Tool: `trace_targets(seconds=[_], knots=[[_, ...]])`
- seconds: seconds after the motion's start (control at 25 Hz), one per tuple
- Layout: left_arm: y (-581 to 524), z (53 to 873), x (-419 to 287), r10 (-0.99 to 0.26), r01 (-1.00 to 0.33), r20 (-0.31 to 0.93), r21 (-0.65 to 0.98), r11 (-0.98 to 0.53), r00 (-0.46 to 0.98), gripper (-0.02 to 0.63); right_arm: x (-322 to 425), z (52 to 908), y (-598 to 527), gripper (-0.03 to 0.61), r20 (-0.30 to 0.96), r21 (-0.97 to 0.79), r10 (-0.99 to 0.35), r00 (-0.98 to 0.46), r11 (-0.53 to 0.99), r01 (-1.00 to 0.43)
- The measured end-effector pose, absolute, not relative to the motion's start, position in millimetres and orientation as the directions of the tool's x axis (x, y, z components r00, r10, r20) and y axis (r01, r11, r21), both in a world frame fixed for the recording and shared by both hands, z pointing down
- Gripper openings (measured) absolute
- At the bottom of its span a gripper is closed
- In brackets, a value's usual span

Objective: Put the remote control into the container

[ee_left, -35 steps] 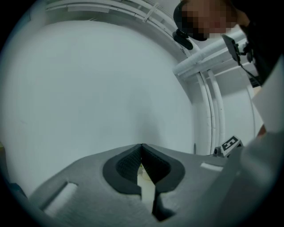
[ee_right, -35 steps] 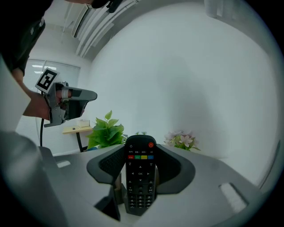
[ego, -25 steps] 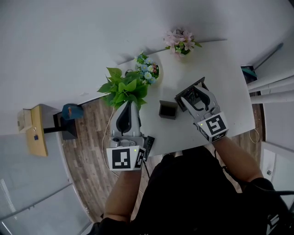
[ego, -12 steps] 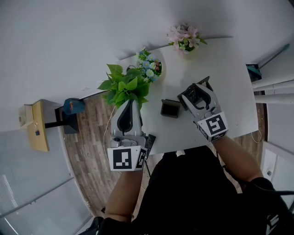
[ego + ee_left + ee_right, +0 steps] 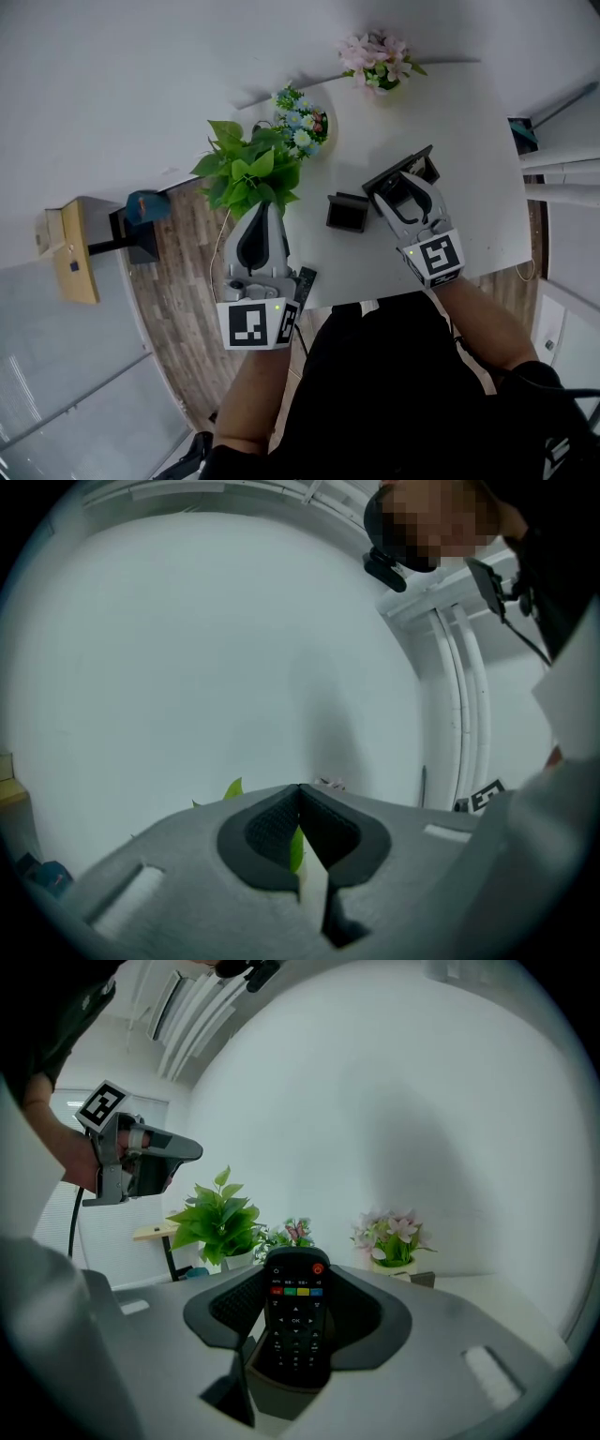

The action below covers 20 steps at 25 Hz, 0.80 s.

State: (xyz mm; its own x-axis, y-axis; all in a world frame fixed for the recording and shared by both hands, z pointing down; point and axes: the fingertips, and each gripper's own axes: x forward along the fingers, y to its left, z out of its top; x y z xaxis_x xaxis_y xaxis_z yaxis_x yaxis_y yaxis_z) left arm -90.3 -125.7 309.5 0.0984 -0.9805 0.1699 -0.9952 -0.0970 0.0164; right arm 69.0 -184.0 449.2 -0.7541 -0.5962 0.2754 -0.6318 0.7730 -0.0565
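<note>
My right gripper (image 5: 405,183) hangs over the white table (image 5: 469,216), shut on a black remote control (image 5: 401,195). The remote (image 5: 295,1326) lies lengthways between the dark pads, with its red button at the far end. The container (image 5: 347,213), a small dark open box, stands on the table just left of that gripper. My left gripper (image 5: 265,211) is held off the table's left edge in front of the leafy plant, jaws shut with nothing in them (image 5: 300,794). It also shows as the left gripper (image 5: 141,1162) at the upper left of the right gripper view.
A green leafy plant (image 5: 246,173), a pot of blue and white flowers (image 5: 300,127) and a pot of pink flowers (image 5: 377,58) stand along the table's far side. A dark flat thing (image 5: 424,161) lies just past the right gripper's tips. Another dark object (image 5: 305,284) lies at the near edge.
The head view has shifted a little. Both grippers keep their places, and the remote stays between the right jaws.
</note>
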Motion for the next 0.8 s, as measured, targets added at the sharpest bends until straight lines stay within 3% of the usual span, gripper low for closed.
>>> trace_targets(seconds=[0.68,0.8], knots=[[-110,340,-106,-0.973,-0.997,0.217,0.045,-0.07,0.078,0.0,68,489,-182,0.216,0.362,-0.039,-0.592,-0.72,0.762,-0.646],[-105,340,-112,-0.975,-0.997,0.21,0.052,-0.064,0.073,0.0,68,485,-181,0.269,0.358,-0.029,-0.605,-0.711,0.754,-0.656]])
